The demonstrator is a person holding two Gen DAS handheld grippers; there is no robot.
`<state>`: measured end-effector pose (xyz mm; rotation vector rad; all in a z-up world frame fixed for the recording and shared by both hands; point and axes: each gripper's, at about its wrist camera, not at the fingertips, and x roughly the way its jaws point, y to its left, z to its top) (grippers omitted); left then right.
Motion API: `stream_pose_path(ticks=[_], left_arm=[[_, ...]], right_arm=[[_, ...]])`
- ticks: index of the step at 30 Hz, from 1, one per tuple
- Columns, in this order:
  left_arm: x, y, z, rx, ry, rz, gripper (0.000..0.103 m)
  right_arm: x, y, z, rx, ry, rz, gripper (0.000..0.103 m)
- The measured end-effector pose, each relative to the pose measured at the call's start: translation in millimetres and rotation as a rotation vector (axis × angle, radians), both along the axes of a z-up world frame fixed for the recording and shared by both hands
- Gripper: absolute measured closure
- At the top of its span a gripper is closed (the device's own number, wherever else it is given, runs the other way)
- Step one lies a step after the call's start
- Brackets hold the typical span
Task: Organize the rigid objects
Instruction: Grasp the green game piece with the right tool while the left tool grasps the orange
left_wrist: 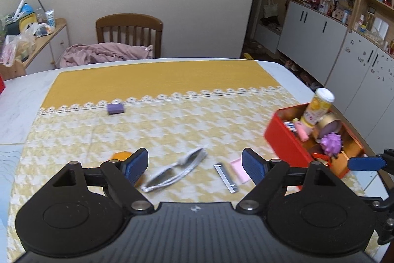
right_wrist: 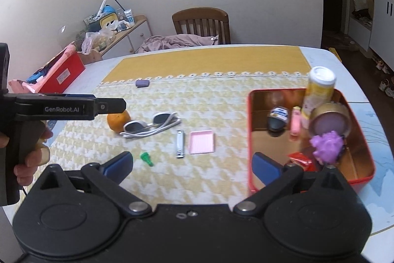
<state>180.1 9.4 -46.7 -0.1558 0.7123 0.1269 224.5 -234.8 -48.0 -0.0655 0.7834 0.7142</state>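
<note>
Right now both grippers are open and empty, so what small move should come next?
Probably ease the left gripper down over the sunglasses. It is open and empty, and they lie loose on the cloth between its fingers, nearest of the loose items. The red tin to the right already holds other items and shows bare floor for them.

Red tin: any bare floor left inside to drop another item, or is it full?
The red tin is bare along its left side, from the far-left corner down beside the small dark bottle. The right side is crowded: yellow tube, round gold tin, purple spiky ball.
</note>
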Motion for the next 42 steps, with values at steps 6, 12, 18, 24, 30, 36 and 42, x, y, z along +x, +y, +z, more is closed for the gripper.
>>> stream_pose_path(ticks=[6, 12, 18, 24, 30, 36, 42], left_arm=[[-6, 36, -9, 0.0, -0.002, 0.012, 0.02], [-5, 69, -26, 0.013, 0.016, 0.034, 0.02], [5, 90, -49, 0.014, 0.058, 0.031, 0.02], [19, 97, -66, 0.0, 0.089, 0.023, 0.02], [31, 103, -77, -0.007, 0.105, 0.043, 0.02], [42, 101, -86, 0.008, 0.119, 0.039, 0.02], [45, 101, -95, 0.01, 0.13, 0.034, 0.02]], right_arm=[[-8, 30, -7, -0.019, 0.011, 0.003, 0.0], [-15, 65, -15, -0.049, 0.012, 0.035, 0.0], [-13, 94, -28, -0.09, 0.036, 0.065, 0.0], [-9, 114, -46, -0.137, 0.049, 0.093, 0.002], [-4, 133, -63, -0.191, 0.041, 0.13, 0.01], [4, 148, -78, -0.231, 0.035, 0.159, 0.027], [9, 153, -86, -0.255, 0.034, 0.184, 0.054]])
